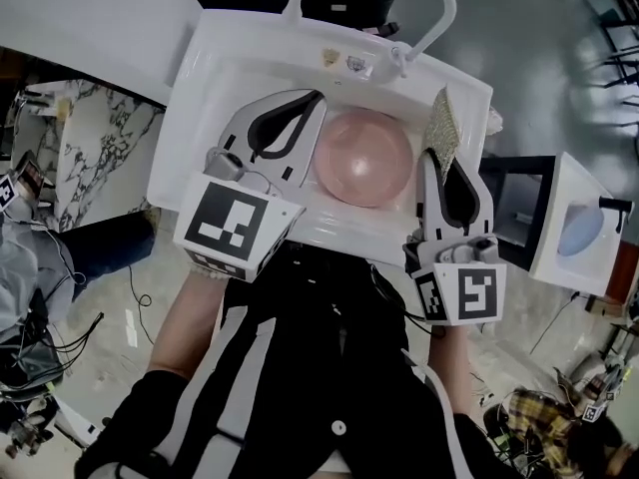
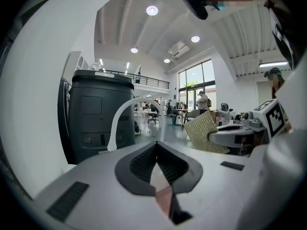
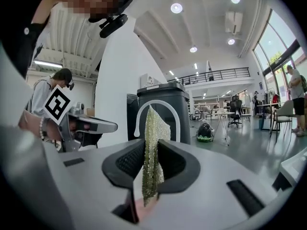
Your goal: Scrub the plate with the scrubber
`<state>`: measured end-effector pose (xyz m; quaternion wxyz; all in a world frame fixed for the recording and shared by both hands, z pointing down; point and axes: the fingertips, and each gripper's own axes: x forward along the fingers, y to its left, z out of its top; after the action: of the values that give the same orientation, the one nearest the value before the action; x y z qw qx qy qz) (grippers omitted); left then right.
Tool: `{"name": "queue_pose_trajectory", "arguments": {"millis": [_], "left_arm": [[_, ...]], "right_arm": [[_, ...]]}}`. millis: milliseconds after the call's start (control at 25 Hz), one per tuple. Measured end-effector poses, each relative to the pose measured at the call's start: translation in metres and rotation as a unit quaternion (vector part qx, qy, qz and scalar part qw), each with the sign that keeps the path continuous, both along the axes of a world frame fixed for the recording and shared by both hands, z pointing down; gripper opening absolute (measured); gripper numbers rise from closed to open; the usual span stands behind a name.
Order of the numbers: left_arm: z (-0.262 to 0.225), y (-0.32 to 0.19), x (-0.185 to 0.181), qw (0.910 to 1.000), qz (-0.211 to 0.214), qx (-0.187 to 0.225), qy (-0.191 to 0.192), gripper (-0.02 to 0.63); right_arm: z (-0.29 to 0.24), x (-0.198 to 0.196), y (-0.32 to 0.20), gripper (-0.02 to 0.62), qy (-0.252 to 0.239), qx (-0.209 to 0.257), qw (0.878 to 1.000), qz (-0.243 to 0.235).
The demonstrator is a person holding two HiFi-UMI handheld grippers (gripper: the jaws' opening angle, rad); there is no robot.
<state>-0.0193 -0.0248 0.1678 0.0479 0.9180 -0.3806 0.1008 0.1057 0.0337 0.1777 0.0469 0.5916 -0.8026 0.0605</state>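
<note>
both grippers point nearly level above the sink (image 1: 230,58), flanking the plate (image 1: 364,158). left gripper (image 1: 315,100) jaws pressed together, empty; right gripper (image 1: 439,168) pinches the scrubber (image 1: 440,123) upright.

A large open lab or workshop hall is indicated: a railed mezzanine (image 3: 218,73), tall windows (image 2: 195,83), ceiling spotlights (image 3: 176,7) and office chairs (image 3: 235,110) at desks (image 3: 268,105) are seen beyond a free-standing white sink (image 1: 230,58).
</note>
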Motion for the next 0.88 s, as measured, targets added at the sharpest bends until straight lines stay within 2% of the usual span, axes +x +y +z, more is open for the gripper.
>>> {"name": "queue_pose_trajectory", "arguments": {"millis": [280,880], "left_arm": [[-0.002,0.009,0.001,0.9998,-0.001,0.008,-0.018,0.000],[0.007,0.004,-0.008,0.9997,-0.003,-0.006,-0.022,0.000]], "right_arm": [[0.001,-0.004,-0.001,0.080,0.001,0.005,1.000,-0.002],[0.004,-0.024,-0.008,0.077,0.004,-0.005,1.000,-0.020]]}}
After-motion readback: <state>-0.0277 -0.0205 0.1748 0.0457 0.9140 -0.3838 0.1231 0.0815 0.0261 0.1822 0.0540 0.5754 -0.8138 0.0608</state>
